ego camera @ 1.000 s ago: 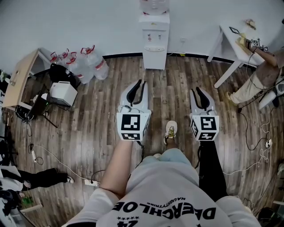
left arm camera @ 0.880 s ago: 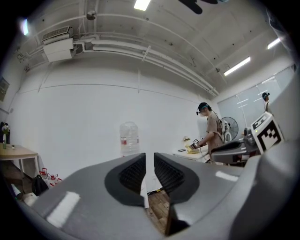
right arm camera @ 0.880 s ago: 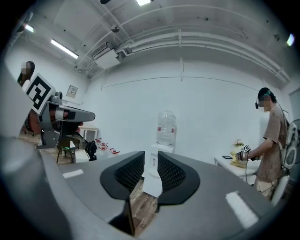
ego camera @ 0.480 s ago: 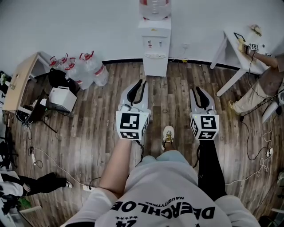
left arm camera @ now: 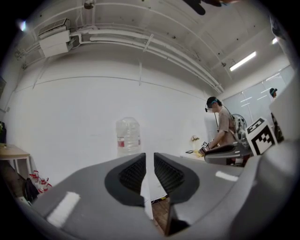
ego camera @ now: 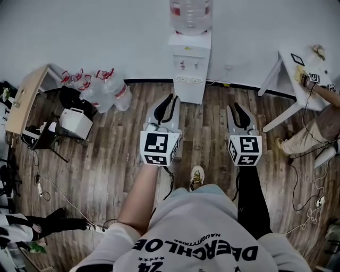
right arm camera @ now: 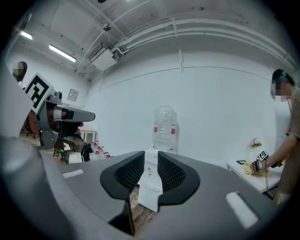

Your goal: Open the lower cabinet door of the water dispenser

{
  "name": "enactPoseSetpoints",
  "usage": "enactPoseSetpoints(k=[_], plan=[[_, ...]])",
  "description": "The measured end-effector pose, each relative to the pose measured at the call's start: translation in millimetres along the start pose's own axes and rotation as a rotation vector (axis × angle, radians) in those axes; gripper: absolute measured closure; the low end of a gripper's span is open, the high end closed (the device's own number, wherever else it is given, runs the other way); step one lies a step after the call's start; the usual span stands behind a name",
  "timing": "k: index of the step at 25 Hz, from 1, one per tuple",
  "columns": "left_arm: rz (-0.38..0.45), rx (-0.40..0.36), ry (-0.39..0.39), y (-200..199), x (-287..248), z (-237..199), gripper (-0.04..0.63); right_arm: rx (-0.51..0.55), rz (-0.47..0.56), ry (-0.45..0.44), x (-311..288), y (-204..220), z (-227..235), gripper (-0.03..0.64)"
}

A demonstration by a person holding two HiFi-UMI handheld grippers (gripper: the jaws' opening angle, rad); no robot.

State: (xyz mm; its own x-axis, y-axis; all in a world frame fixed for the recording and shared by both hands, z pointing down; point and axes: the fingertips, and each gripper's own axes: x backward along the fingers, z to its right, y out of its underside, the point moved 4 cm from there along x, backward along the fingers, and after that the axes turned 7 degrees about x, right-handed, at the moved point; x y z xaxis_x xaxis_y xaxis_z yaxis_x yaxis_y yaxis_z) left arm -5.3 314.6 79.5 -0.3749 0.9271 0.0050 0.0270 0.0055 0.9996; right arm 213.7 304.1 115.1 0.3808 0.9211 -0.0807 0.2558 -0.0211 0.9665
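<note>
- Head view: the water dispenser (ego camera: 189, 64) stands upright at the wall, well ahead; its lower cabinet door (ego camera: 188, 91) looks shut. The left gripper (ego camera: 169, 101) is nearer it than the right gripper (ego camera: 237, 108).
- Left gripper view: fingers (left arm camera: 130, 173) slightly spread, empty.
- Right gripper view: fingers (right arm camera: 174, 172) spread, empty, framing the water dispenser.

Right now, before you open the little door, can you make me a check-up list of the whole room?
Surface: wood plank floor.
Job's things: water dispenser against the wall, bottle on top; lower cabinet door looks shut, not yet reached.
Clutter: spare water jugs, white box, wooden table at left; white table at right.
Grippers: left gripper and right gripper point at the dispenser, jaws slightly apart, nothing between.
Cables: cords trail over the floor on both sides.
Surroundings: white wall; another person at the white table.
</note>
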Motion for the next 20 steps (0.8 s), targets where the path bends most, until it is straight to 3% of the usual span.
enactPoseSetpoints(k=[11,20], plan=[[-0.009,0.016,-0.06,4,-99,-29,0.54,-0.007,-0.003,-0.073,-104,10,53,0.549],[-0.023,0.005,-0.077,7,-136,-41,0.54,-0.019,-0.002,-0.098,-142,17,70,0.549]])
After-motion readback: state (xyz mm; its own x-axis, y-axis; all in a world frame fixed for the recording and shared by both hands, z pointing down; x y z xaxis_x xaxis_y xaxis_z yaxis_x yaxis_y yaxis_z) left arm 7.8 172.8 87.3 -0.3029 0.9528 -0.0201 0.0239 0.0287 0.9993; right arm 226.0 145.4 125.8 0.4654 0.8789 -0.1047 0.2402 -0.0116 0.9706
